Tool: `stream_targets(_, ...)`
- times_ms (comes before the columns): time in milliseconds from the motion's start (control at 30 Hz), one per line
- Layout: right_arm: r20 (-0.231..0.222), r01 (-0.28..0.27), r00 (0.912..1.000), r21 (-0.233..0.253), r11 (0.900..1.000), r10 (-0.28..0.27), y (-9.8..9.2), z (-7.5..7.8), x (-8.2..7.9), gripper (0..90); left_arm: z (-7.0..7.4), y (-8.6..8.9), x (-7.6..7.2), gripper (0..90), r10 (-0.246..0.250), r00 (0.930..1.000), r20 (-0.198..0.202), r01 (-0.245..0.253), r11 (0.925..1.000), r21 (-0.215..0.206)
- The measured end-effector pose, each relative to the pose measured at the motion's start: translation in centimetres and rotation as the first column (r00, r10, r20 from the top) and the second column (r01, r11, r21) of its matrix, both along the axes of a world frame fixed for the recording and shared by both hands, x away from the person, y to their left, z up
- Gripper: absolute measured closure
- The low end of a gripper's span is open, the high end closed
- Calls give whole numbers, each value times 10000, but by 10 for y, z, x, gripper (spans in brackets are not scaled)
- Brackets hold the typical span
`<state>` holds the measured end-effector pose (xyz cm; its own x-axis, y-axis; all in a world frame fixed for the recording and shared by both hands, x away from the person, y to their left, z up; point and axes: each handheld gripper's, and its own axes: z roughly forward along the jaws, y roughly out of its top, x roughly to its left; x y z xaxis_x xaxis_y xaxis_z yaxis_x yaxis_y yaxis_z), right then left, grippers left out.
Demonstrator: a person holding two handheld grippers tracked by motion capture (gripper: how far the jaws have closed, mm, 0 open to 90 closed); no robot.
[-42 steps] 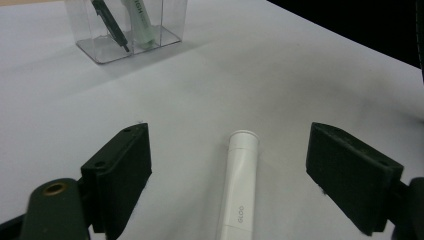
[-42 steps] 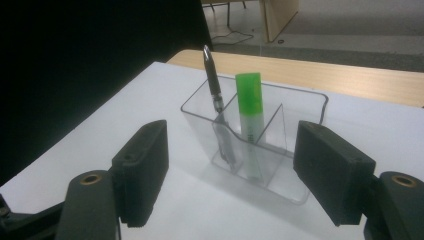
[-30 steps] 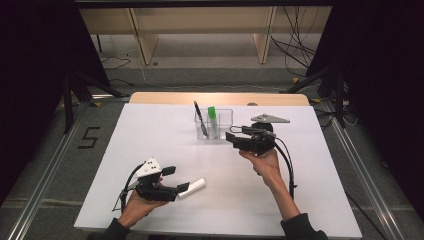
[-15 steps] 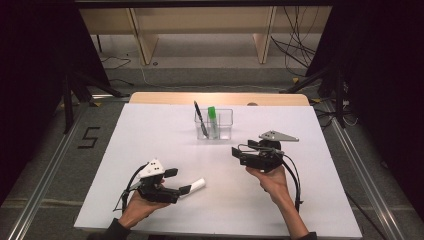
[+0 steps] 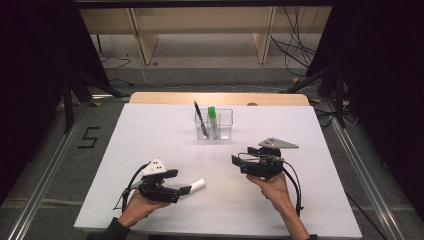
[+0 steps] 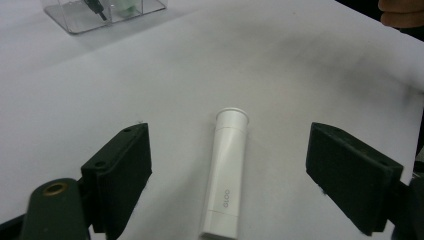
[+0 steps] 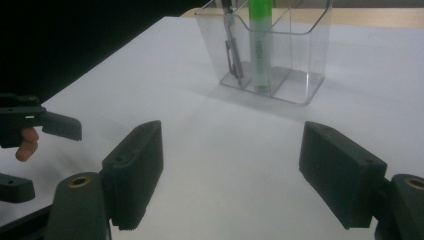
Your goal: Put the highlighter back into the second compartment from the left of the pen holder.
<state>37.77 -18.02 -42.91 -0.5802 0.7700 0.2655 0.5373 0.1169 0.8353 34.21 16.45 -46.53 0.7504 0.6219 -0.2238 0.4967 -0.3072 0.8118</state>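
between the wide-spread jaws of the left gripper point(image 6: 227, 187), flat on the white table point(image 5: 150, 135), lies the white tube point(image 6: 226, 177), and that is the relation the coming move turns on. seen in the left gripper view, the tube's long axis runs nearly straight away from the camera, leaning a little to the right, with its rimmed end farthest off and its near end low in the frame. each jaw stands well apart from the tube's sides, so the gripper is released and grasps nothing; the tube sits roughly midway in the gap, perhaps slightly nearer the left jaw. in the high view the left gripper point(image 5: 182, 191) rests low at the near left of the table, with the tube point(image 5: 196, 186) poking out ahead of it towards the right.

the right gripper point(image 5: 235, 162) is held farther off, near the middle right of the table, its jaws also spread and holding nothing. it faces the clear organizer point(image 7: 272, 47), where a black pen point(image 7: 232, 45) and a green marker point(image 7: 260, 40) stand upright in separate compartments.

my judgement: the left hand is much the nearer to the tube, and since the tube's length lies along the gripper's line of sight, closing the jaws across its width should catch it squarely; a small push forward first would seat it deeper between the pads
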Motion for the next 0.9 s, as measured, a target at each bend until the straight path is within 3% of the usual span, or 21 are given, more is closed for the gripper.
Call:
stream_targets(400, -247, -170, 9996, -248, 9995, 164, -4, -9, -7, 235, 2, -7, 2, 178, -229, 9994, -268, 240, 9989, 411)
stream_targets(900, -497, -181, 9986, -471, 9987, 157, -13, -16, -24, 203, 3, -12, 4, 162, -255, 9975, -652, 338, 9910, 1298)
